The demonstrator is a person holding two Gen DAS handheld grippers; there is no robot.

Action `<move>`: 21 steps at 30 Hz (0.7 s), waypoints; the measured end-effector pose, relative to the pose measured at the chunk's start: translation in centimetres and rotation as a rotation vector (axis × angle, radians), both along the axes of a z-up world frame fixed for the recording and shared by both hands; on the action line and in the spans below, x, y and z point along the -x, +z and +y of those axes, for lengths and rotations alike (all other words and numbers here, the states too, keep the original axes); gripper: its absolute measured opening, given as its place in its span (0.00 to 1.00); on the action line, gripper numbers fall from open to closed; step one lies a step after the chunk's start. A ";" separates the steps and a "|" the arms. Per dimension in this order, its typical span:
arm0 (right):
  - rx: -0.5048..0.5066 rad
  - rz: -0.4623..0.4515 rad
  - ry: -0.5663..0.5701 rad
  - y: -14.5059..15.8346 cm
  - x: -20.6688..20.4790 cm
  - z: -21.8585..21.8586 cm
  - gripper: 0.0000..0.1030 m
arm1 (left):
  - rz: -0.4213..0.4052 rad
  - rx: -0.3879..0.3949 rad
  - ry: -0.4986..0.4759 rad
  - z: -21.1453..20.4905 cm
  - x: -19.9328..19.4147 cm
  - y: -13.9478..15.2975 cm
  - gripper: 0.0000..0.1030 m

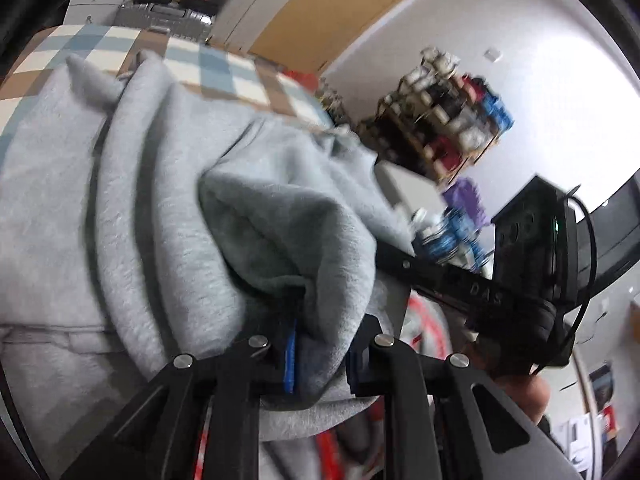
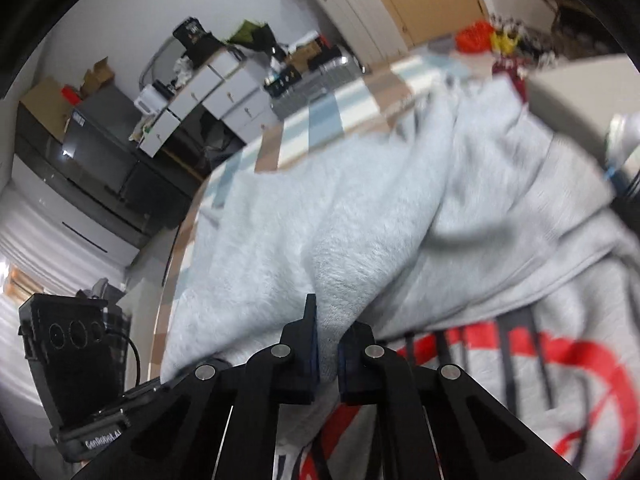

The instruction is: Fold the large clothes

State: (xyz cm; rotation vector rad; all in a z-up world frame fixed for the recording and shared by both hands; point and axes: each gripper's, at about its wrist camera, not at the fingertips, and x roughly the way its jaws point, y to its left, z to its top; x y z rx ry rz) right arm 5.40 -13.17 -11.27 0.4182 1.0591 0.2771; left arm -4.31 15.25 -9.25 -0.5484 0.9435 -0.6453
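The grey sweatshirt (image 1: 168,184) is a thick, fleecy garment with a red and black print on its front (seen best in the right wrist view, low and to the right), and it lies bunched in soft ridges on a bed cover checked in blue, cream and tan (image 1: 224,68). Part of it is lifted clear of the cover into a rounded fold.

The left gripper (image 1: 316,356) points down at a slant and pinches a gathered wad of the grey cloth; its jaws stand narrow with fabric packed between them, a blue pad showing in the gap. The right gripper (image 2: 328,356) tilts more steeply down, and its jaws are closed to a slim gap on a raised ridge of the same sweatshirt (image 2: 332,240), cloth pressed between the dark pads. In the left wrist view the other tool's black camera block (image 1: 536,236) stands to the right, just beyond the lifted fold, with a fingertip (image 1: 528,394) of the person beneath it.

The garment's folds run away from both cameras, up the bed toward the white drawers (image 2: 224,92); its true long axis cannot be told, crumpled as it is.
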 end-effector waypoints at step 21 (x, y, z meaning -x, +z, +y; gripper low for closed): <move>0.112 -0.148 -0.229 0.9 5.9 -5.9 0.56 | -0.082 -0.163 -0.079 -1.6 4.5 0.9 0.09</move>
